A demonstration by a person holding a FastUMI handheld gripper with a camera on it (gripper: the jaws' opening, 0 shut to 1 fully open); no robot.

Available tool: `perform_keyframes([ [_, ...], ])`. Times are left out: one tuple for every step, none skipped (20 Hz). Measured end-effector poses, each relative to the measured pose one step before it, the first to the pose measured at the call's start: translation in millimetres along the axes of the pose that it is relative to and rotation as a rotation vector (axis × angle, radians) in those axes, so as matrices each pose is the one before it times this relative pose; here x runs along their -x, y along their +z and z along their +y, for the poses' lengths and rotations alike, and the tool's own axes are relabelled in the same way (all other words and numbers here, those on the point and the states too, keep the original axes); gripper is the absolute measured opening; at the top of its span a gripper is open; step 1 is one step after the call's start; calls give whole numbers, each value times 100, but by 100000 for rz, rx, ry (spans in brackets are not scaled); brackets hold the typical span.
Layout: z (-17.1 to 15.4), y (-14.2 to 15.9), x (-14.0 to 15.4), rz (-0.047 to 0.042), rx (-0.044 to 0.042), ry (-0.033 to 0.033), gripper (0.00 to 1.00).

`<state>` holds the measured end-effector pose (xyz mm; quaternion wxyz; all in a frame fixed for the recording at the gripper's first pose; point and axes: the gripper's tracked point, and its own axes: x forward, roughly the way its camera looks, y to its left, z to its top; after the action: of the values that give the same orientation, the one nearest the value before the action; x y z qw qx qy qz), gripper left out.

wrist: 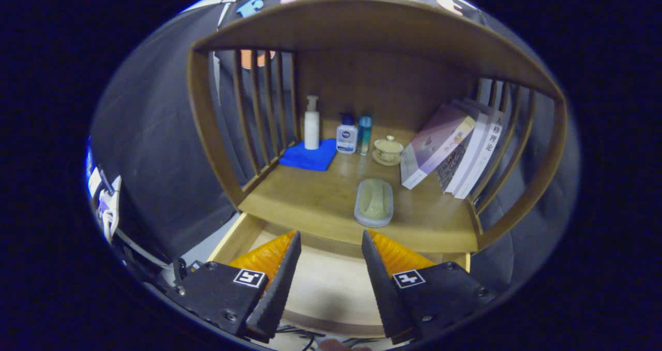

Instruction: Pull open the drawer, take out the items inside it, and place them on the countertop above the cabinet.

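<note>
At the far left, well outside the cabinet, a bundle of white cords [109, 211] hangs against the dark booth wall. The wooden cabinet [207, 128] has slatted sides and a curved top board, and its smooth wood countertop [310, 201] carries everything else. Near the countertop's back left corner lies a folded blue cloth [309, 156], soft and flat, with a tall white pump bottle [311, 123] standing upright on its rear part. Just right of the cloth stand a squat white bottle with a blue cap [346, 134] and a slim teal cylinder [364, 134], side by side. Further right sits a small pale lidded cup on a saucer [388, 150]. Near the countertop's front edge rests an oval soap dish [374, 202], pale green inside a grey rim. At the right side several books [455, 152] lean leftward against the slats. Below the front edge, the drawer [331, 284] is pulled open, its pale wood bottom bare between the fingers. The gripper [328, 247] is level above the drawer, fingers spread apart, holding nothing, ridged inner faces turned toward each other.
</note>
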<state>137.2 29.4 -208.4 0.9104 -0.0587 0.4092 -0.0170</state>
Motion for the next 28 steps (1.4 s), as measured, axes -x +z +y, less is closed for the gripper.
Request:
perform_keyframes([
  [305, -309, 1092, -2863, 287, 778, 76],
  [337, -175, 1121, -3803, 485, 145, 76],
  [75, -266, 1150, -4013, 631, -575, 76],
  [190, 18, 944, -3317, 307, -303, 76],
  [164, 18, 1004, -3858, 826, -601, 76],
  [-37, 383, 684, -4129, -214, -1061, 82],
  [111, 250, 664, -3275, 190, -1079, 89],
  [-36, 254, 678, -2854, -269, -1373, 95],
  [169, 293, 534, -2799, -706, -873, 95],
  [342, 388, 478, -2842, -911, -659, 95],
  [435, 491, 491, -3435, -991, -15, 95],
  [456, 697, 762, -3683, -1183, 168, 95],
  [623, 660, 991, -4091, -1107, 1133, 95],
  [552, 621, 583, -2611, -181, 832, 95],
  [382, 558, 1029, -2116, -1170, 1888, 95],
  [644, 240, 860, -104, -657, 1660, 95],
  [821, 276, 612, -842, -670, 2662, 95],
  [745, 253, 569, -449, 457, 1792, 95],
  [128, -132, 602, -576, 200, 887, 95],
  [292, -306, 646, -862, 95, 333, 95],
  [-2, -759, 552, -692, 441, -537, 95],
  [-251, -854, 484, -845, 771, -1305, 95],
  [-464, -945, 502, -1283, 623, -2046, 95],
  [-428, -985, 292, -1365, 545, -1976, 96],
  [-578, -1125, 275, -1598, 238, -2286, 96],
  [-684, -1306, 230, -645, 498, -2750, 97],
  [-743, -1594, 193, -97, 335, -2562, 98],
  [-471, -1655, 56, 712, 242, -1891, 98],
])
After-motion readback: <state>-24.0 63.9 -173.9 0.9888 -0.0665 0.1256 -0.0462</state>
